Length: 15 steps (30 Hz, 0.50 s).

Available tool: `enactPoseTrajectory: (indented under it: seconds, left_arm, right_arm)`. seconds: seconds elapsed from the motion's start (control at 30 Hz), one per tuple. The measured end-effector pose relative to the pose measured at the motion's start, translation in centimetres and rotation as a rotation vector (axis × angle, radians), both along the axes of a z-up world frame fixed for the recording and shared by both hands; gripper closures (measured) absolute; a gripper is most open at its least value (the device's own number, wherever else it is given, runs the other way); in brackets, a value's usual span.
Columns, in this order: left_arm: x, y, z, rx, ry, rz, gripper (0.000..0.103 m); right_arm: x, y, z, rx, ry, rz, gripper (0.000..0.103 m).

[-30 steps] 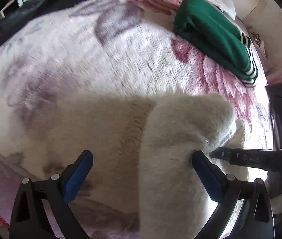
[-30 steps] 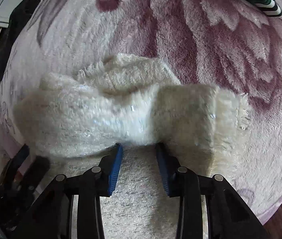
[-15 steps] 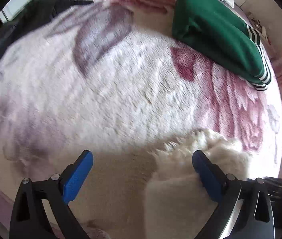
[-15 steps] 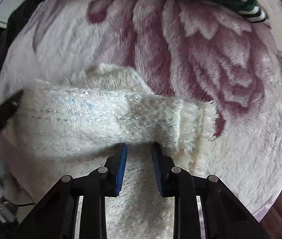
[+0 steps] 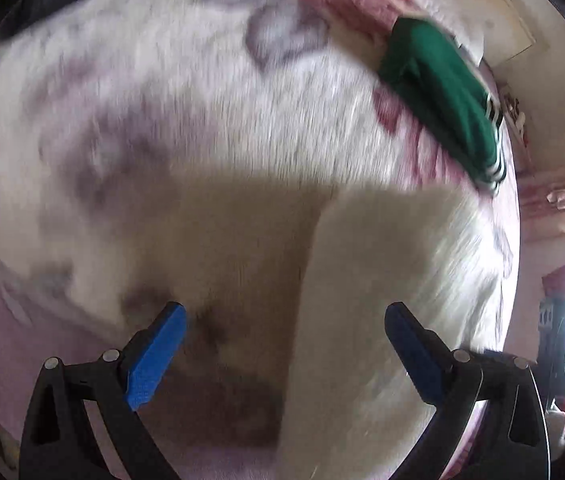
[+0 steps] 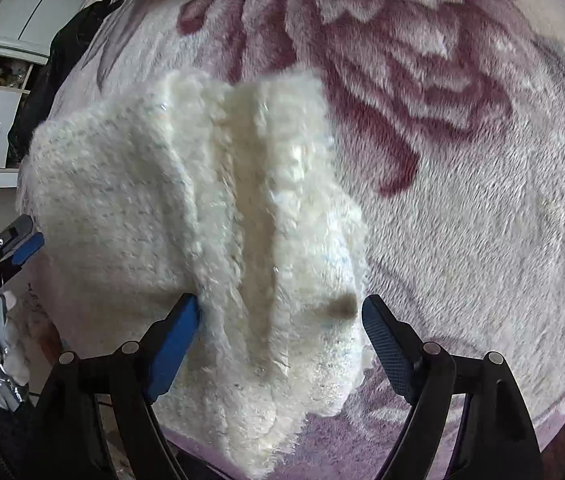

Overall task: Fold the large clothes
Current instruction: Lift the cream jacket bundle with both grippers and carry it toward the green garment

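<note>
Right between the right tongs (image 6: 278, 316) sits the fluffy cream-white knit sweater (image 6: 210, 208), bunched in a lumpy fold on the bed's plush pink-and-white floral blanket (image 6: 462, 200). Those tongs are spread wide, the 2 blue pads either side of the wool, not pinching it. The left tongs (image 5: 284, 322) are wide open too, gripping nothing, with the sweater ahead and off to their right, though that view is pretty blurry. Farther out past both tongs lies a folded green garment with white stripes (image 5: 438, 92), and a black garment (image 6: 62, 68) is off to the left.
</note>
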<state>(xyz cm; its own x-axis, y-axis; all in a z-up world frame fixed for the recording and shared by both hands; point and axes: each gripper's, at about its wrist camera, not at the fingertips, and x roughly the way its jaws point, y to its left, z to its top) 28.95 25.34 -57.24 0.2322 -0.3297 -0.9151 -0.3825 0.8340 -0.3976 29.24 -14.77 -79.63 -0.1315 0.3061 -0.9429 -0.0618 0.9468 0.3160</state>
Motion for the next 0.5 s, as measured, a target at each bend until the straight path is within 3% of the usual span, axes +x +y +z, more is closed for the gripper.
enactPoseTrajectory:
  seconds: [0.1, 0.23, 0.37, 0.43, 0.5]
  left_arm:
    - [-1.1, -1.0, -1.1, -0.043, 0.017, -0.017, 0.001]
    - [-1.1, -1.6, -1.4, -0.114, -0.019, -0.020, 0.001]
    - [-0.5, -1.5, -1.9, -0.196, -0.057, -0.025, 0.001]
    - [-0.1, -1.8, -2.3, -0.256, -0.085, -0.042, 0.001]
    - [0.4, -2.4, -3.1, -0.298, -0.094, -0.062, 0.001]
  right_arm:
    - [-0.5, -1.4, 1.5, 0.039, -0.025, -0.080, 0.018]
    - [-0.6, -3.0, 4.0, 0.177, -0.072, -0.105, 0.018]
    - [-0.2, -3.6, -0.7, 0.199, 0.006, -0.036, 0.015]
    - [-0.2, -4.2, -4.0, 0.299, 0.071, -0.056, 0.000]
    - [0.1, -4.5, -6.1, 0.411, 0.109, -0.050, 0.000]
